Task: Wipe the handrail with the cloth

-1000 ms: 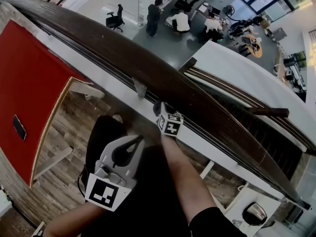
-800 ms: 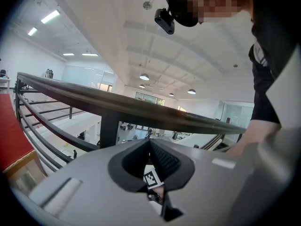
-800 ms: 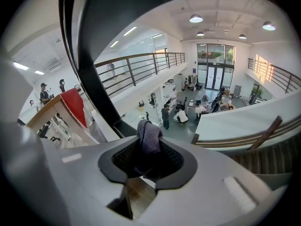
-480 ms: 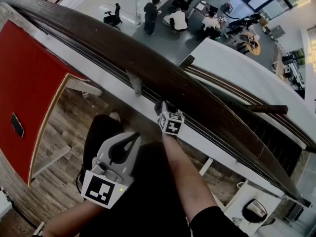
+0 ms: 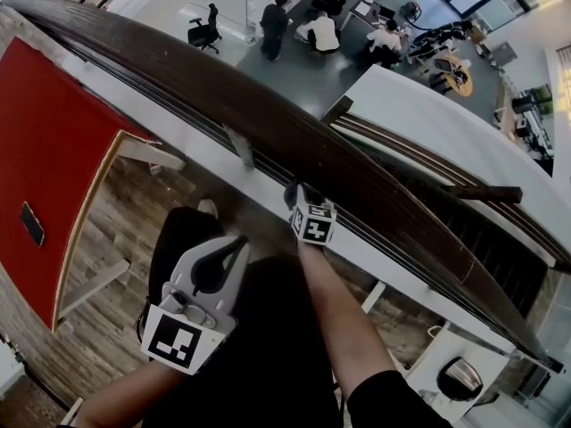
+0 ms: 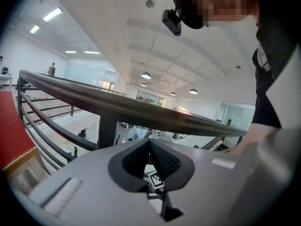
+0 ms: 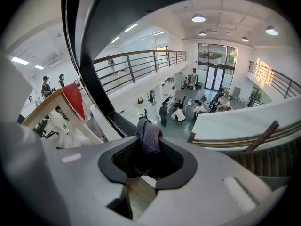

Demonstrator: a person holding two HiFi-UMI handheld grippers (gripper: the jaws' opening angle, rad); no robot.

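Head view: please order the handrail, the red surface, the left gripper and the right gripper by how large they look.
1. handrail, crossing the whole picture
2. red surface
3. left gripper
4. right gripper, holding the cloth: farther from the camera, so probably not truly smaller.

I count two grippers here, the left gripper [image 5: 239, 246] and the right gripper [image 5: 301, 200], each carrying one marker cube, and a single cloth [image 7: 149, 138]. One dark handrail [image 5: 223, 96] runs close by, and to the left stands one red-topped table [image 5: 45, 141] with one small dark object [image 5: 32, 226] on it. Far below I make out at least three people: one standing person [image 5: 274, 25] and two seated people [image 5: 319, 32] in white shirts.
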